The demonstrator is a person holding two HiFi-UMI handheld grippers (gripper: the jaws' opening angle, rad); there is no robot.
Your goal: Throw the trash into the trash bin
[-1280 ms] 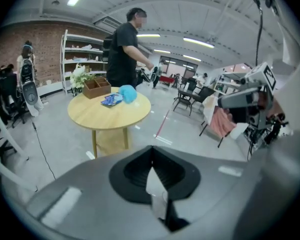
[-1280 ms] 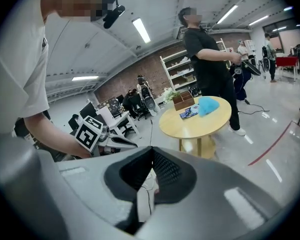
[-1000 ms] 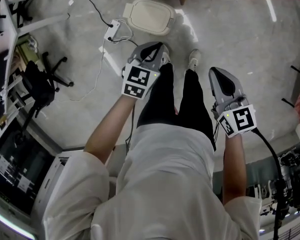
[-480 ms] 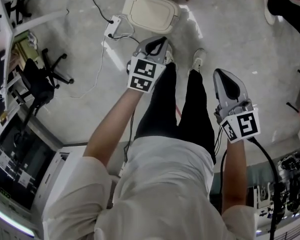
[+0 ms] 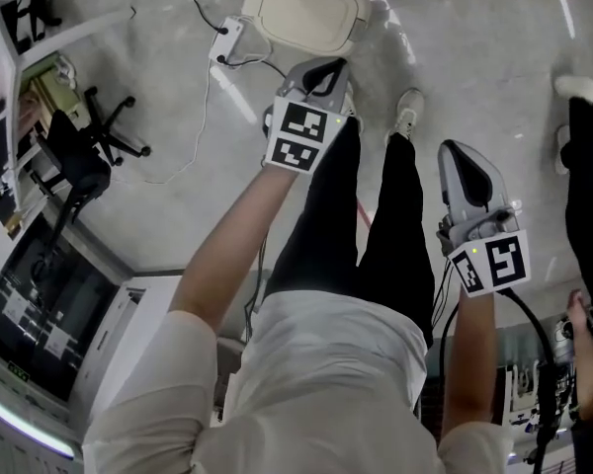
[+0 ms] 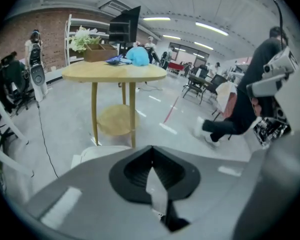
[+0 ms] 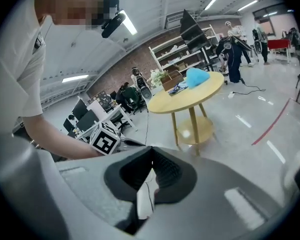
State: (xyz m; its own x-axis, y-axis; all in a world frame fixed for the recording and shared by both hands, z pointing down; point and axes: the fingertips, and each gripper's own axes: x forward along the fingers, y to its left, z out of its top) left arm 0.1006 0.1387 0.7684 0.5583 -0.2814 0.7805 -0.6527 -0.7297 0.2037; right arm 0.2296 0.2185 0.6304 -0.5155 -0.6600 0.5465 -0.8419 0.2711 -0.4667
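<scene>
- Left tool [image 6: 151,160]: jaws together, empty.
- Right tool [image 7: 150,165]: jaws together, empty.
- White lidded box [image 5: 301,13], possibly the bin, on the floor [image 5: 465,57] beyond the left tool.

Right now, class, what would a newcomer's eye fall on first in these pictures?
The two grey grippers with marker cubes, left gripper and right gripper, both shut, flanking the person's legs. Then the white lidded bin on the floor just beyond the left one, and the round wooden table with a blue object on top.
</scene>
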